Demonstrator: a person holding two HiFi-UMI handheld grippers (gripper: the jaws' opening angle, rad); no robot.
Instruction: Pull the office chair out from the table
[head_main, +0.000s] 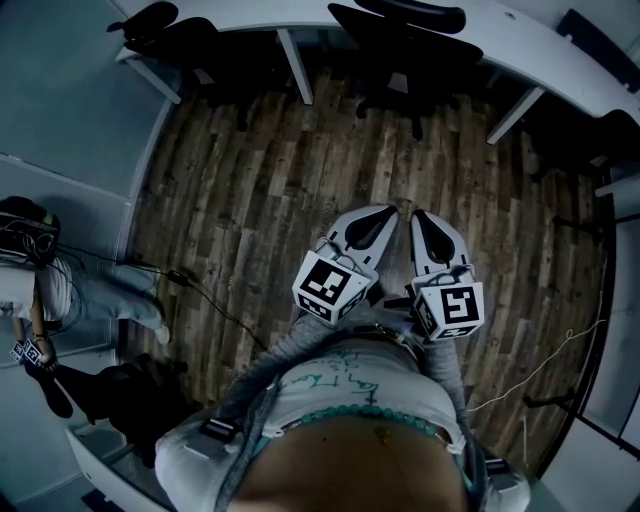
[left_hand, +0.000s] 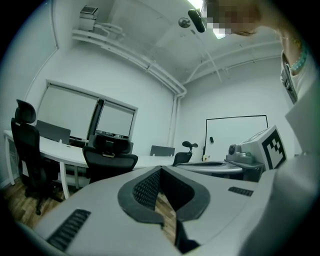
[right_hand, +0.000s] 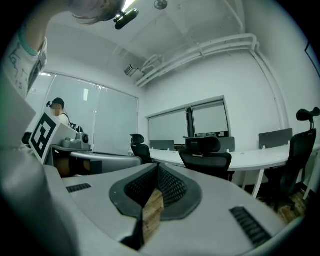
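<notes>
The office chair (head_main: 400, 50) is found at the top centre of the head view, tucked against the curved white table (head_main: 280, 14), with its backrest turned toward the person. It lies straight ahead of both tongs and well apart from them, with a stretch of bare wooden floor (head_main: 300, 170) between. The left gripper (head_main: 385, 212) and the right gripper (head_main: 420, 215) are held side by side in front of the torso, level, with their tips angled slightly toward each other. As a result, the chair (left_hand: 110, 160) is seen left of the jaw line in the left gripper view and the chair (right_hand: 206, 159) right of it in the right gripper view. Neither gripper can be judged nearer; the chair is roughly centred between them. The jaws of the left gripper (left_hand: 161, 169) are brought together with nothing between them, and so are those of the right gripper (right_hand: 159, 165); only floor is seen through the gap below the pads. The top edge of the backrest runs across the line of approach, so it is judged that the gap must be closed first and the jaws parted before that edge can be gripped. A second chair (head_main: 165, 30) at the upper left is not in line with the tongs.
</notes>
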